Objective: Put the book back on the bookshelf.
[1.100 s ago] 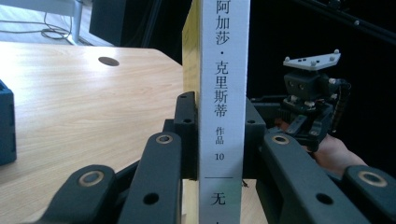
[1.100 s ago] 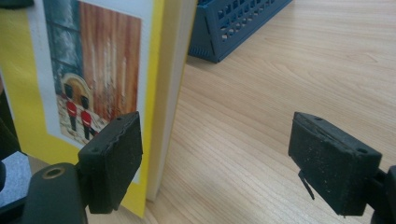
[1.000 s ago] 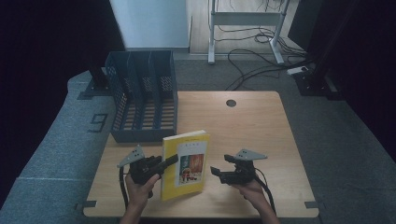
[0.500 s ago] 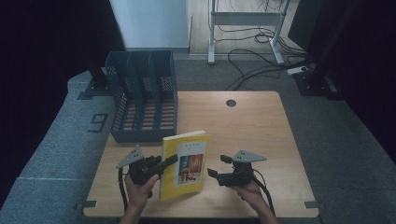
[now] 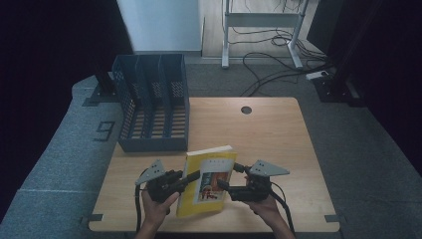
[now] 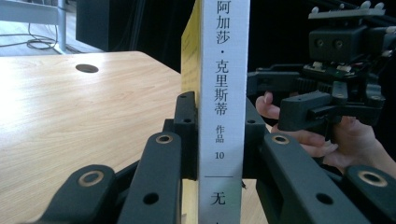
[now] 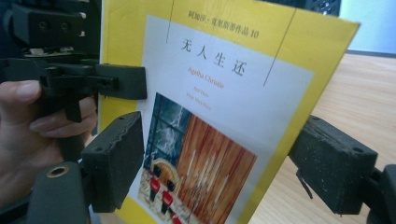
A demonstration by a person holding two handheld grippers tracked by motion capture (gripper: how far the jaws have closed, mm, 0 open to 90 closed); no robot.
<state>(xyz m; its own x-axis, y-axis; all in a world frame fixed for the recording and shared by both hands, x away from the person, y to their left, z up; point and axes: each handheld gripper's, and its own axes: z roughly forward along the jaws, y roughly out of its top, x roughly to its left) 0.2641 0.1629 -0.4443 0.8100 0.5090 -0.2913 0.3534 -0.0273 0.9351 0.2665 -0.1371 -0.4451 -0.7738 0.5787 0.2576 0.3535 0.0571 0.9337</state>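
Both forearms reach in low over the table's (image 5: 278,134) near edge: the left claw (image 5: 191,178) is clamped on the spine of the yellow book (image 5: 206,186), holding it upright. The right claw (image 5: 224,186) stands spread wide before the cover, one pad each side, not gripping. A grey file rack (image 5: 152,104) sits at the table's far left corner; cables (image 5: 268,55) trail across the floor beyond.

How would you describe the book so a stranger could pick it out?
On the wooden table, in front of the grey file rack, the book stands upright at the near edge, its spine clamped in the left gripper. It is bright yellow.
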